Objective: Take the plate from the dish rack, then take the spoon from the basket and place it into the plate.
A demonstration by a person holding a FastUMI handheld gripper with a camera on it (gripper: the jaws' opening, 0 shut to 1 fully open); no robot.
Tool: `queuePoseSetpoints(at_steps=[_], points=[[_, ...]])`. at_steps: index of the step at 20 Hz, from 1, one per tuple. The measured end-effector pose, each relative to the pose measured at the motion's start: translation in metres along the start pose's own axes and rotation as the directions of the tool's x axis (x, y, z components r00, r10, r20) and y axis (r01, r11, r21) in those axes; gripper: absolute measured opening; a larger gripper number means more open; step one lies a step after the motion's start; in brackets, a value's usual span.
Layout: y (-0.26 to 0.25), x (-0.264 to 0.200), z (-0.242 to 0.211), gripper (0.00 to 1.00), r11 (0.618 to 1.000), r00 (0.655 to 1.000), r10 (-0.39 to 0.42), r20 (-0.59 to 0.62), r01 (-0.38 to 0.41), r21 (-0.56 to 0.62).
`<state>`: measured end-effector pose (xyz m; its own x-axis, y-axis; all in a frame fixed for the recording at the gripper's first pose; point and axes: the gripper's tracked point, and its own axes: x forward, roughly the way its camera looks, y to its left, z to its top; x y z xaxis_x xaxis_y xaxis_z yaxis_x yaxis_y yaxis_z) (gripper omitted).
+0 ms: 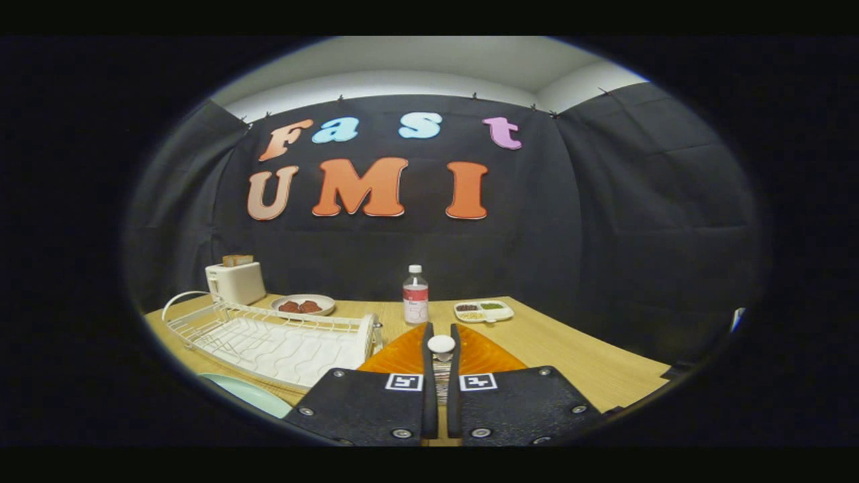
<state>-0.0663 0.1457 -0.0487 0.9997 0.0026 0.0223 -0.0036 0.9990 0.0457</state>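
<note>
Two fingers [441,342] pinch the white spoon handle [441,344] over the orange basket [402,355]; carry it level toward the pale plate [251,396] beside the dish rack [282,339] at the worktop's near-left edge.

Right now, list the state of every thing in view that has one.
gripper: fingers shut on white spoon handle.
orange basket: behind the fingers, spoon still over it.
white wire dish rack: holds no plate.
pale green plate: on wooden table.
clear plastic bottle: upright, capped.
</note>
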Motion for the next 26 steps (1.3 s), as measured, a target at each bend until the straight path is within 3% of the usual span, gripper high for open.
queuePoseSetpoints(at_steps=[7,12,18,26], points=[[0.026,-0.057,0.053,0.05,0.998,0.995,0.068,0.073,-0.068,-0.005],[0.074,-0.103,0.069,0.05,0.985,0.98,0.175,0.096,-0.174,-0.017],[0.144,-0.145,0.049,0.05,0.947,0.945,0.321,0.059,-0.321,0.002],[0.199,-0.169,-0.007,0.05,0.907,0.907,0.421,-0.02,-0.421,0.016]])
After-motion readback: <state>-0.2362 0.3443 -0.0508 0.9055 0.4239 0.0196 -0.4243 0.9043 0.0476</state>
